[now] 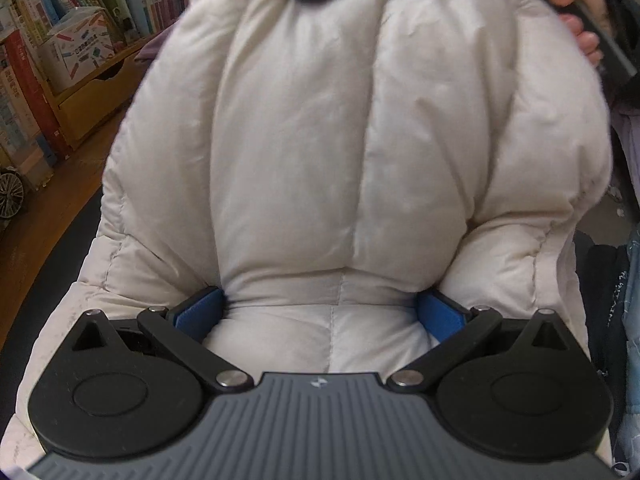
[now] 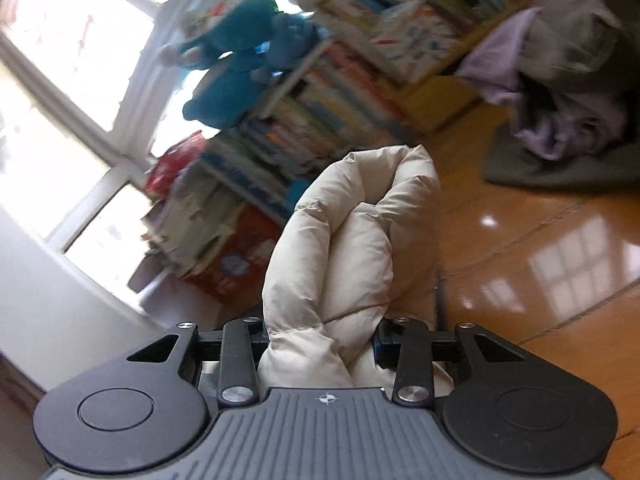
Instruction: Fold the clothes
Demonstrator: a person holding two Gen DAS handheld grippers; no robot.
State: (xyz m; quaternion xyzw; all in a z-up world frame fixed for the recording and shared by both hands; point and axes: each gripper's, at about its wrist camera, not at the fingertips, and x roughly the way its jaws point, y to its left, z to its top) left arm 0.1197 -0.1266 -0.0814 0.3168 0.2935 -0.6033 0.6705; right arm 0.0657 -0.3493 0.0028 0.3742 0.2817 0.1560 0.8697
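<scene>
A puffy cream down jacket (image 1: 320,120) fills the left wrist view. My left gripper (image 1: 320,312) is shut on a thick bunch of it, and the blue pads (image 1: 200,312) dig into the padding from both sides. In the right wrist view my right gripper (image 2: 320,340) is shut on a rolled fold of the same jacket (image 2: 352,220), which stands up beyond the jaws, above the floor. A person's hand (image 1: 576,20) on a dark handle shows at the jacket's upper right edge.
Bookshelves (image 1: 60,60) packed with books line the far side, with a blue plush toy (image 2: 240,60) on top near a bright window. A pile of purple and grey clothes (image 2: 560,100) lies on the glossy wooden floor (image 2: 540,260). Dark and denim garments (image 1: 628,320) lie at the right.
</scene>
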